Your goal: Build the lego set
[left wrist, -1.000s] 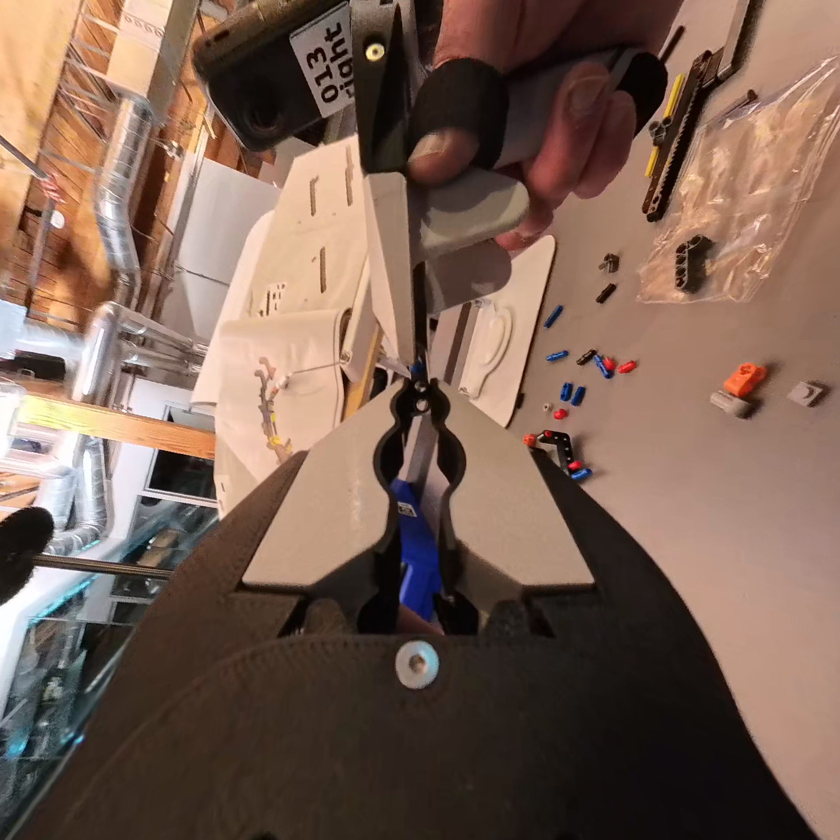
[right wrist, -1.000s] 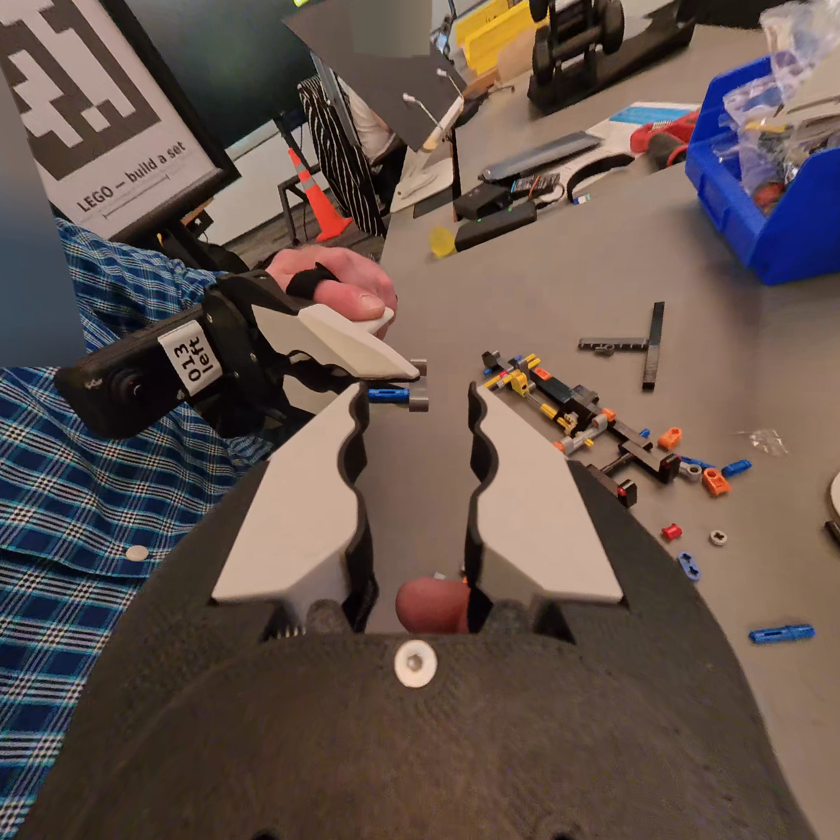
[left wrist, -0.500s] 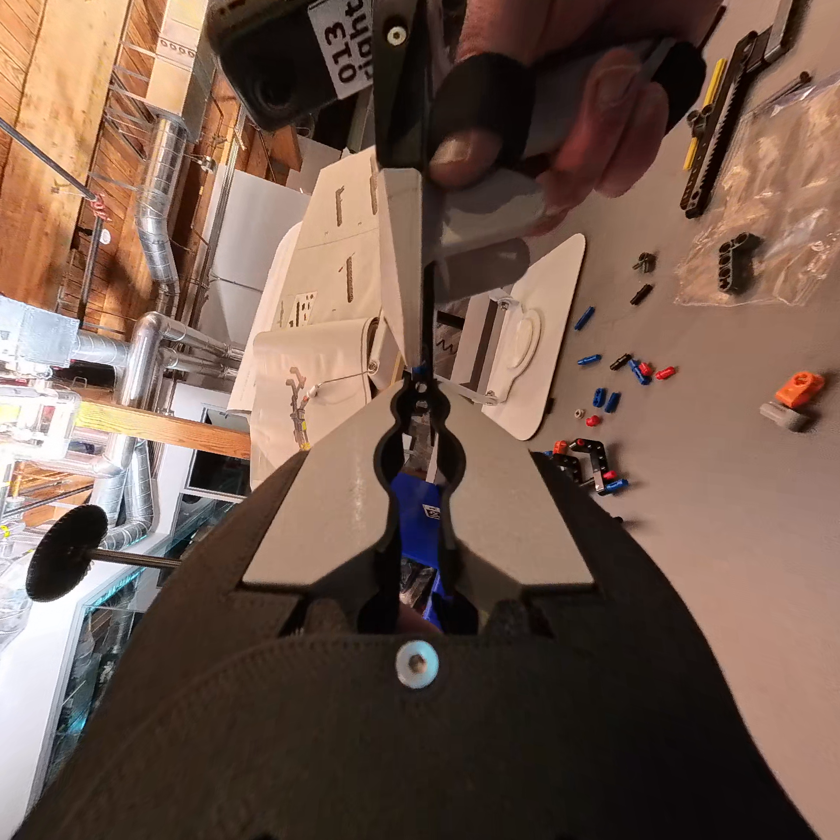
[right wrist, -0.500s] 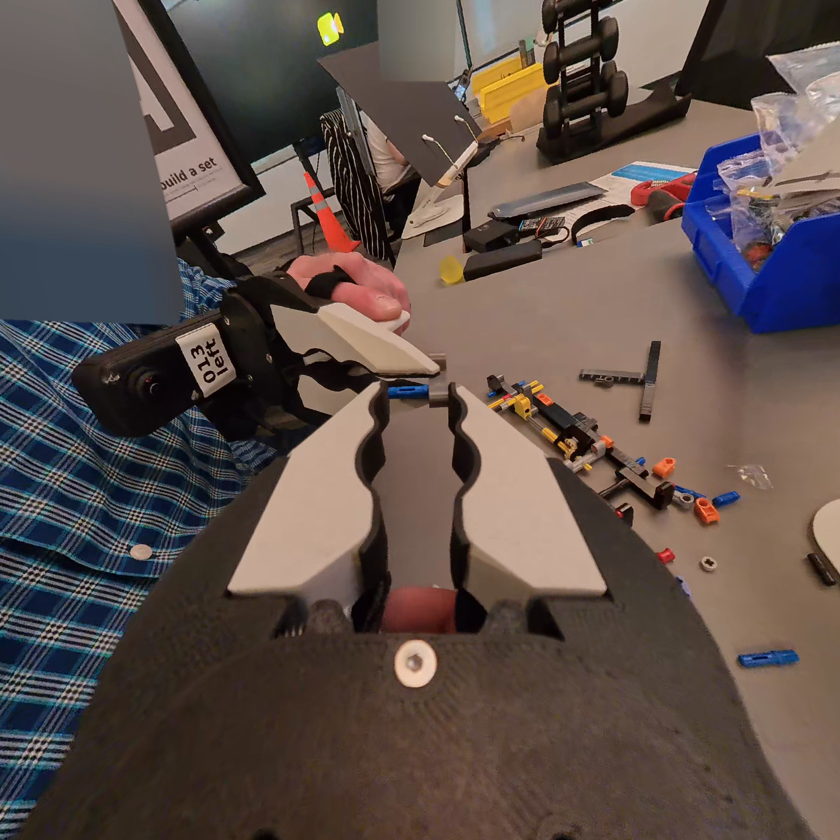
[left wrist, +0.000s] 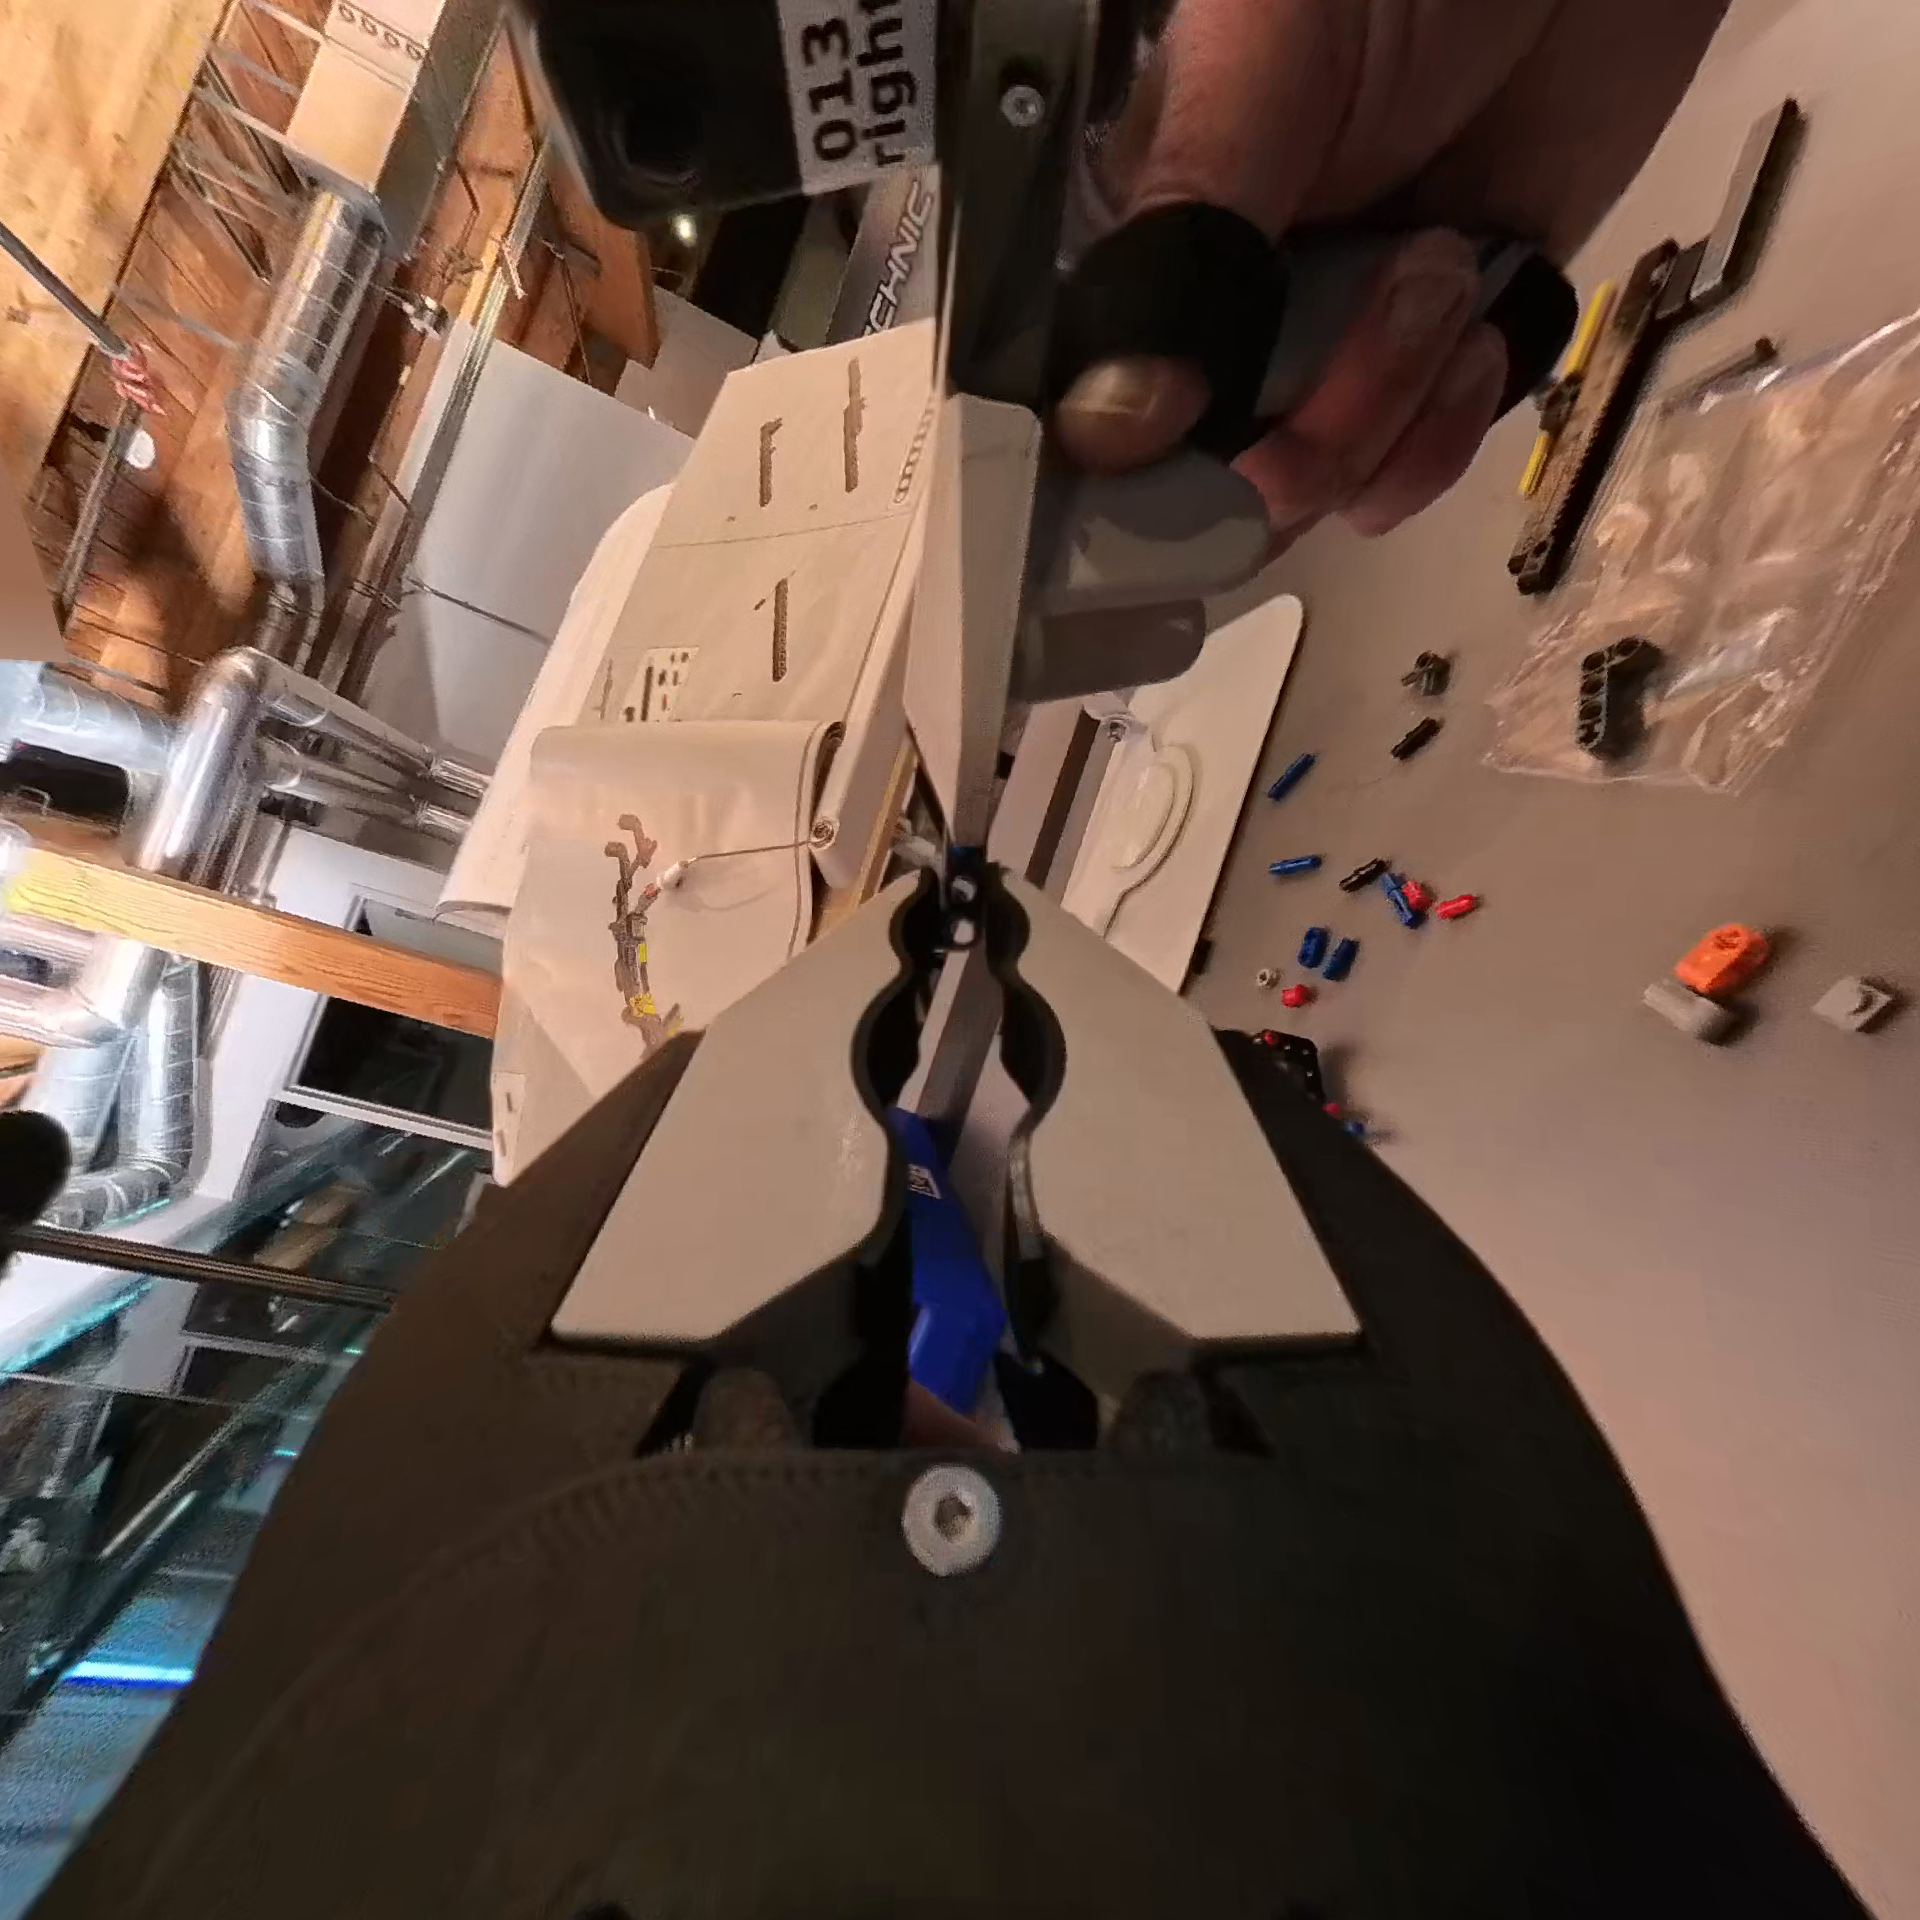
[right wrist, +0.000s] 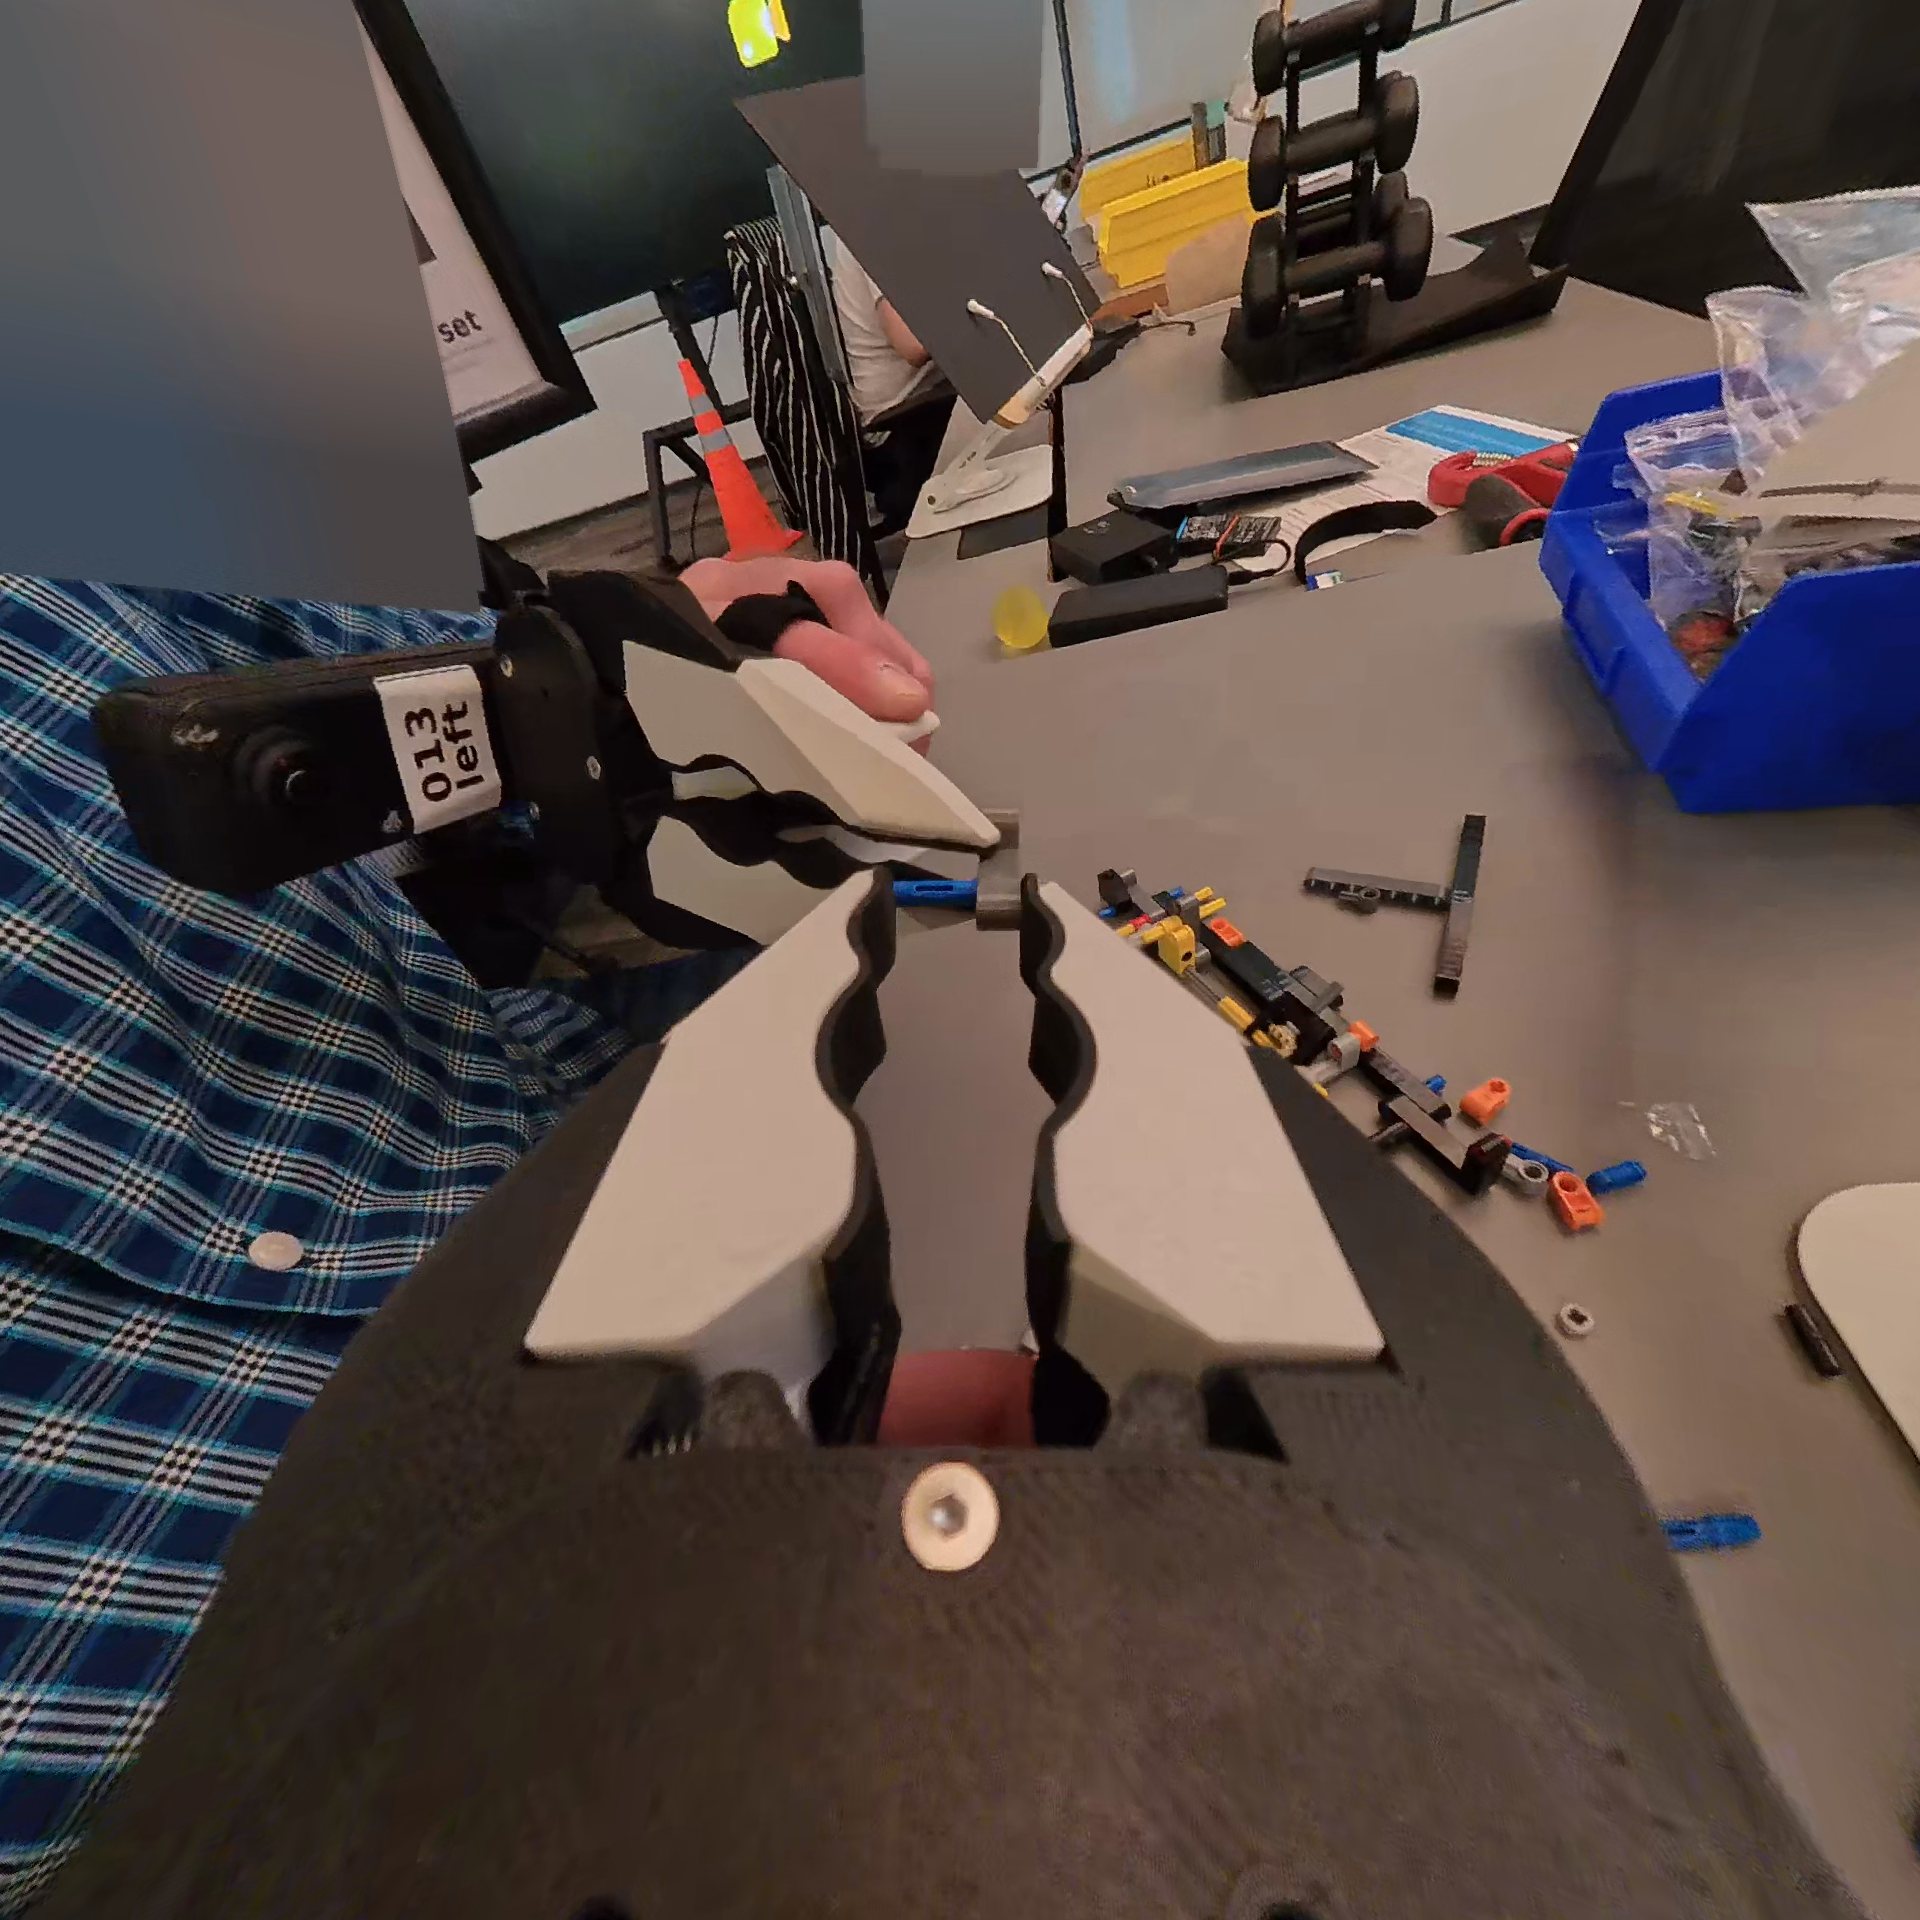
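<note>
Between the right gripper's (right wrist: pixel 954 899) fingertips, narrowed from wide apart a second ago, sits the grey connector (right wrist: pixel 1000 902); contact can't be confirmed. The left gripper (right wrist: pixel 982 840) stays clamped on that connector, blue pin (right wrist: pixel 932 889) protruding, so a handover looks imminent. Farther right, a half-built assembly (right wrist: pixel 1288 1006) lies on the grey table (right wrist: pixel 1195 748), blue bin (right wrist: pixel 1745 665) beyond.

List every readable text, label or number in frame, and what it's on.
Not quoting any writing, only where it sits:
White sticker on left gripper camera: legible.
White sticker on right gripper camera: legible.
Framed sign: cut off.
Box print behind instruction booklet: partial.
Blue-and-white leaflet: too small.
</note>
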A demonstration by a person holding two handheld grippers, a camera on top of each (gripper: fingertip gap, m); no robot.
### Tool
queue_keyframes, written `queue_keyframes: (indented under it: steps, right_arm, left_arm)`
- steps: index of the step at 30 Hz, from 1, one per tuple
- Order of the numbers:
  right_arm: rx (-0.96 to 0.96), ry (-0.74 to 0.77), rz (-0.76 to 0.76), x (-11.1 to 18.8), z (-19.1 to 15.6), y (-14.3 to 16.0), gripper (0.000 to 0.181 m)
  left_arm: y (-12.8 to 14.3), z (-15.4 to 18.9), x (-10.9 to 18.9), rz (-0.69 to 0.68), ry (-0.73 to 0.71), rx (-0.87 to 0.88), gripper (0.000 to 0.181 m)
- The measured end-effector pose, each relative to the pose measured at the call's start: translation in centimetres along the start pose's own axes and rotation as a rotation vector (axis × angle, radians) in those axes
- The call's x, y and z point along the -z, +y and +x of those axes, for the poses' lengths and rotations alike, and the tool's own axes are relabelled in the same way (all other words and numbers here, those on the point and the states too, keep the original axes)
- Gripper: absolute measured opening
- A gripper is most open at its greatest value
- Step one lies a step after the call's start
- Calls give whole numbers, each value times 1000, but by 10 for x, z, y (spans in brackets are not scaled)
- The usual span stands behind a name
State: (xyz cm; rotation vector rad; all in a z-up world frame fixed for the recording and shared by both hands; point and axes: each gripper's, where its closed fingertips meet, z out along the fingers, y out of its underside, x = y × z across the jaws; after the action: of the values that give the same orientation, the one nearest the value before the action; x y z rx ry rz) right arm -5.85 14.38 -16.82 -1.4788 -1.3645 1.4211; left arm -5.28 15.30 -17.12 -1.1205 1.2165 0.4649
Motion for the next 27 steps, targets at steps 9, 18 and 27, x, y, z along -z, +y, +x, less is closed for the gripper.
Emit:
queue_keyframes:
  steps: [9, 18, 27]
  right_arm:
    - [7, -5, 12, -3, 6, -4, 22]
    - [86, -98, -20, -19, -11, -1, 22]
    - [127, -129, -52, -33, -16, 2, 22]
  left_arm:
    - [15, -6, 14, -24, 63, 231, 27]
    - [25, -7, 21, -19, 236, 756, 31]
    - [25, 3, 33, 10, 328, 998, 11]
